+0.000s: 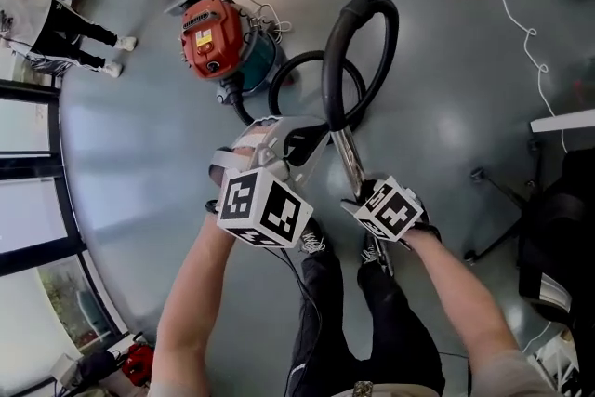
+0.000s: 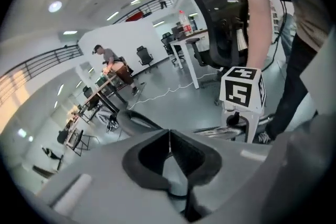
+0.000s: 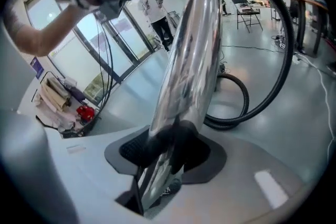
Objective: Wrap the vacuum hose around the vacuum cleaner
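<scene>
Right gripper (image 3: pixel 167 140) clamps pipe (image 3: pixel 191 50); left gripper (image 2: pixel 169 147) closed, empty. Hold pipe firm, carry hose (image 1: pixel 374 10) round vacuum cleaner (image 1: pixel 212 34).

Red-topped vacuum cleaner (image 1: pixel 214 37) on the floor (image 1: pixel 446 107), its black hose (image 1: pixel 368 5) looping up to a chrome tube (image 1: pixel 347 152).

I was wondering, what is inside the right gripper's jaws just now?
The vacuum's chrome wand is clamped in the right gripper, with the black hose curving off the wand's top. The wand's lower end is covered by the gripper body.
</scene>
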The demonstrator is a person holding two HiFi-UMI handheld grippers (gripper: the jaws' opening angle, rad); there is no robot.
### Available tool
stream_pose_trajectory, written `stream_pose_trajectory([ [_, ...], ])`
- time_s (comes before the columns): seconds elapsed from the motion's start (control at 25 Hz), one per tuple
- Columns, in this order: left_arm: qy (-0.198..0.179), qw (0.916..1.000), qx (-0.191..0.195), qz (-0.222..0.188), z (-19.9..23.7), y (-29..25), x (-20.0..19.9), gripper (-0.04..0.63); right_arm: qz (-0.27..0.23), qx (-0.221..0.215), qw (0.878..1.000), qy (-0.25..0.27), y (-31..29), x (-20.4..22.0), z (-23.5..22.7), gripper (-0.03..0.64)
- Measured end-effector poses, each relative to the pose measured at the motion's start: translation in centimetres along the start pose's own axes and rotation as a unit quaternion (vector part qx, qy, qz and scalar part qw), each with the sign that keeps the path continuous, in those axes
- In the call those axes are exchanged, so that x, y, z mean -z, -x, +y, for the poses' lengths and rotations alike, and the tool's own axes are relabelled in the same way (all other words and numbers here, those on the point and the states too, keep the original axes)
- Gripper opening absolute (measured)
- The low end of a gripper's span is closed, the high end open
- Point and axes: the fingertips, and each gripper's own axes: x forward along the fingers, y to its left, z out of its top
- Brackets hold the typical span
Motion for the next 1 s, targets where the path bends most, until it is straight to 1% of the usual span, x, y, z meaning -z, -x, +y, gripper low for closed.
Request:
stream_pose_trajectory([
  [0.04,-0.034,0.9993,0.013,0.011,0.5,-0.4,-0.3,0.012,0.009,0.002,1.0,0.011,0.0,0.2,-0.3,0.192],
  [0.12,-0.094,0.9933,0.053,0.041,0.5,-1.1,0.2,0.054,0.025,0.003,0.999,0.029,-0.2,0.6,-0.5,0.192],
  [0.16,-0.116,0.9889,0.075,0.056,0.3,-1.4,0.9,0.064,0.032,0.003,0.999,0.036,-0.2,0.8,-0.6,0.192],
  [0.24,-0.144,0.9804,0.107,0.081,0.0,-1.6,2.2,0.142,0.047,0.0,0.998,0.048,-0.2,0.8,-0.7,0.192],
  [0.28,-0.153,0.9774,0.115,0.088,0.0,-1.6,2.8,0.196,0.055,-0.001,0.997,0.052,-0.1,0.8,-0.9,0.192],
  [0.36,-0.175,0.9721,0.119,0.1,0.4,-1.7,3.7,0.254,0.071,-0.004,0.995,0.065,0.0,0.6,-1.2,0.192],
  [0.4,-0.19,0.9686,0.12,0.107,0.6,-1.8,4.0,0.294,0.078,-0.006,0.994,0.072,0.0,0.5,-1.4,0.192],
  [0.48,-0.225,0.9591,0.125,0.119,1.0,-2.1,4.5,0.34,0.091,-0.011,0.993,0.081,-0.1,0.1,-1.5,0.192],
  [0.6,-0.263,0.9435,0.153,0.132,0.9,-2.8,5.2,0.359,0.111,-0.021,0.989,0.09,0.0,-0.4,-1.4,0.192],
  [0.72,-0.278,0.9314,0.186,0.142,0.0,-3.9,6.6,0.359,0.134,-0.024,0.985,0.104,0.3,-0.6,-1.6,0.192],
  [0.92,-0.291,0.9182,0.215,0.162,-1.3,-5.3,9.7,0.348,0.179,-0.019,0.975,0.128,0.8,-0.3,-2.2,0.192],
  [0.96,-0.287,0.9179,0.22,0.164,-1.6,-5.6,10.4,0.333,0.186,-0.016,0.974,0.131,0.9,0.0,-2.5,0.192],
  [1.0,-0.28,0.9192,0.223,0.165,-1.8,-5.8,11.2,0.292,0.194,-0.012,0.972,0.134,0.9,0.2,-2.8,0.192],
])
